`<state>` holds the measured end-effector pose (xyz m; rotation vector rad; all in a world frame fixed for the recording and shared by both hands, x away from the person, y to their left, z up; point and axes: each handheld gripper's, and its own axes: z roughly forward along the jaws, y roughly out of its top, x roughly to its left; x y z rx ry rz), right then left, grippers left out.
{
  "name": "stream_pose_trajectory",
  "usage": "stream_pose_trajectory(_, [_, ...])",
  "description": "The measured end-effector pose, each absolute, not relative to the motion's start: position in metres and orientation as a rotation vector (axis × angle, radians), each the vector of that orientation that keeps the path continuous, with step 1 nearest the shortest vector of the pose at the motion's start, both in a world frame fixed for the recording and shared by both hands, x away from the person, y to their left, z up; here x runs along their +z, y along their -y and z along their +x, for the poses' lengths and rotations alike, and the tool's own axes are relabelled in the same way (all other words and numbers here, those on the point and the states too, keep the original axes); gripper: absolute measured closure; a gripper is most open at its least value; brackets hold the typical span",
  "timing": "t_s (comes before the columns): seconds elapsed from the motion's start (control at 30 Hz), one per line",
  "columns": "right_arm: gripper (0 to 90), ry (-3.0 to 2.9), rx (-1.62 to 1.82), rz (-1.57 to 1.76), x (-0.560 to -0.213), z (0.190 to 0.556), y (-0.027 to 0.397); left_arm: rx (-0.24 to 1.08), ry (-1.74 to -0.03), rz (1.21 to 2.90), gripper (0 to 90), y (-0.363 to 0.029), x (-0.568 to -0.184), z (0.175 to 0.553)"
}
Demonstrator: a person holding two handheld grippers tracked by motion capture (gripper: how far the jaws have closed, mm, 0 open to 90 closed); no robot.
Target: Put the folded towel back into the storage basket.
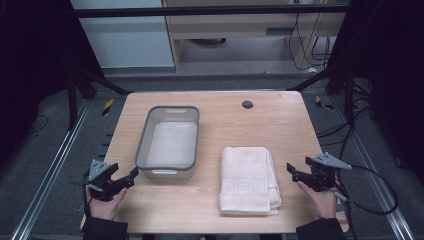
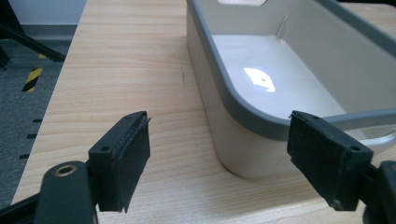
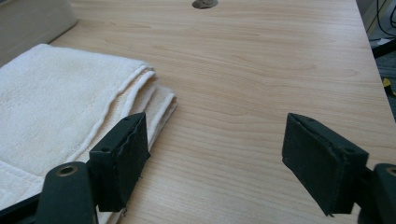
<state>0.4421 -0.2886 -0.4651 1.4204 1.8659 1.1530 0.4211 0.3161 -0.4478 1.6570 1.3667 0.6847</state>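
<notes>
A folded white towel (image 1: 248, 179) lies on the wooden table (image 1: 225, 120), right of centre near the front edge. A grey-rimmed white plastic bin (image 1: 169, 141) stands left of it, nothing inside. My left gripper (image 1: 131, 176) is open at the front left, its jaws wide apart just short of the bin's near left corner (image 2: 252, 140). My right gripper (image 1: 294, 170) is open at the front right, a little to the right of the towel (image 3: 60, 102), with bare table between its jaws.
A small dark round hole cover (image 1: 247, 104) sits near the table's far edge. Metal rails (image 1: 55, 165) run along the floor on both sides. Cables (image 1: 370, 195) trail off to the right of the table.
</notes>
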Motion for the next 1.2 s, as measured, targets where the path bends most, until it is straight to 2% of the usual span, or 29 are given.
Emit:
stream_pose_trajectory(0.2, [24.8,-1.869,1.174,1.416,-0.462,0.442,0.288,0.697,-1.322,1.605,24.1,-0.317,-0.435,0.412])
stream_pose_trajectory(0.47, [26.7,-1.872,1.194,1.405,-0.456,0.443,0.286,0.681,-1.280,1.614,28.0,-0.311,-0.430,0.410])
stream_pose_trajectory(0.83, [27.3,-1.856,1.243,1.392,-0.442,0.449,0.287,0.677,-1.235,1.617,32.4,-0.299,-0.417,0.420])
stream_pose_trajectory(1.2, [24.3,-1.853,1.263,1.372,-0.434,0.454,0.286,0.657,-1.189,1.624,32.9,-0.278,-0.406,0.430])
